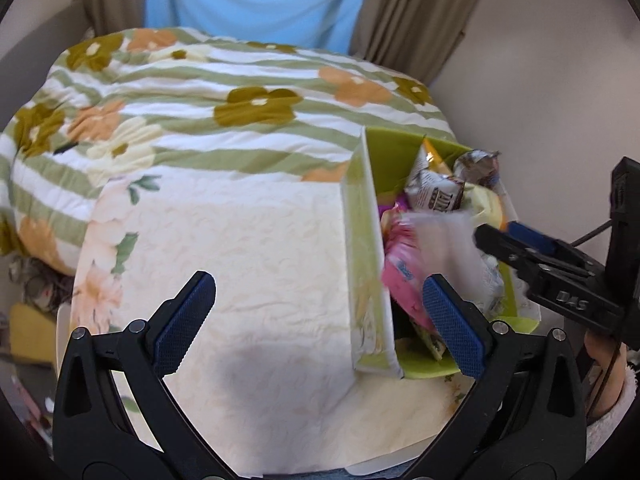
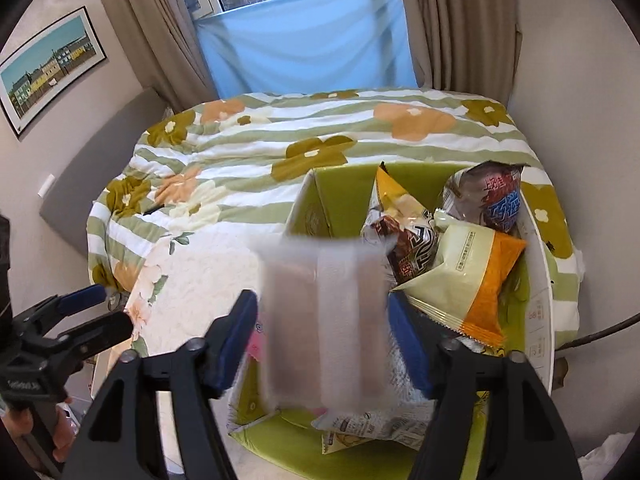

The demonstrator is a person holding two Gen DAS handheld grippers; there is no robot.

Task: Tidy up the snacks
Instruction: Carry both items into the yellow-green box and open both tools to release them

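A green box (image 1: 396,152) (image 2: 340,196) stands on the white cloth and holds several snack packets: a brown-and-white packet (image 1: 434,192) (image 2: 408,240), a pale green and orange packet (image 2: 468,276), a pink packet (image 1: 400,276). My right gripper (image 2: 322,322) (image 1: 496,240) is above the box with a blurred white wrapped snack (image 2: 324,320) (image 1: 448,248) between its fingers; the fingers look spread around it and I cannot tell whether they grip it. My left gripper (image 1: 320,320) is open and empty, low over the cloth at the box's left wall.
A flowered green-striped quilt (image 1: 200,92) (image 2: 280,140) covers the bed behind the white cloth (image 1: 240,260). Curtains and a blue sheet (image 2: 304,36) hang at the back. A framed picture (image 2: 48,68) hangs on the left wall. A dark cable (image 2: 600,332) runs at the right.
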